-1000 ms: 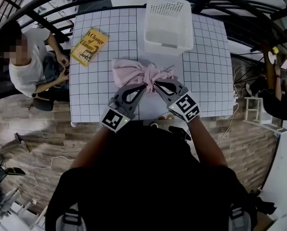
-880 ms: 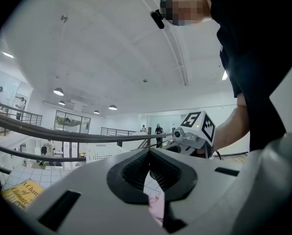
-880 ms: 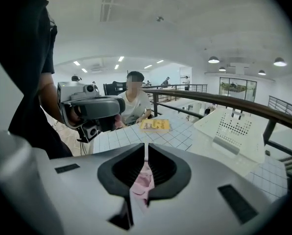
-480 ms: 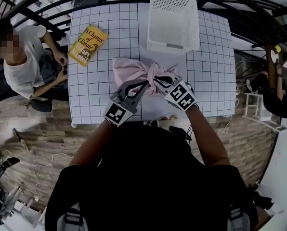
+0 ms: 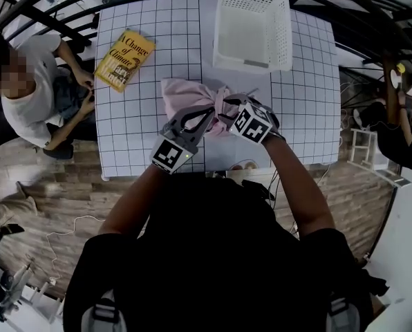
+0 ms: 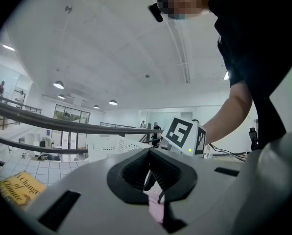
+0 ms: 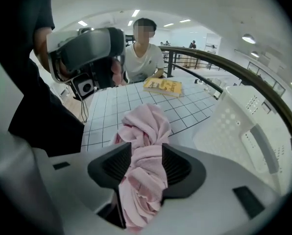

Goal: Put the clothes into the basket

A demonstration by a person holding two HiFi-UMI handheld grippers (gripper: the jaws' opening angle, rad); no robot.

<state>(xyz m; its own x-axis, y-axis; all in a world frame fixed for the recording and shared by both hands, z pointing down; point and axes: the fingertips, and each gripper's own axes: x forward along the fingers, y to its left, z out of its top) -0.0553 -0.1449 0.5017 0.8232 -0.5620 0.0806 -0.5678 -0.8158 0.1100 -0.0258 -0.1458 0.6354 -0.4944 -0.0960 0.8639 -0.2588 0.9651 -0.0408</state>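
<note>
On the gridded table (image 5: 133,133), just this side of the far basket (image 5: 253,62), the pink garment (image 5: 185,97) sits bunched. A thin fold's clamped in the left gripper (image 6: 150,176). The right gripper (image 7: 147,166) has just been opening, thick twist loose between its jaws. Best bite deep into that bulk before lifting.

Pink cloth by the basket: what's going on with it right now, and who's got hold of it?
A person is working the pink cloth with two handheld grippers, low over the table. The left gripper is shut on a pinch of it. The right gripper has just been opening its jaws, and a twisted bunch of the cloth sits between them. The white basket just beyond is empty; nothing has gone in.
</note>
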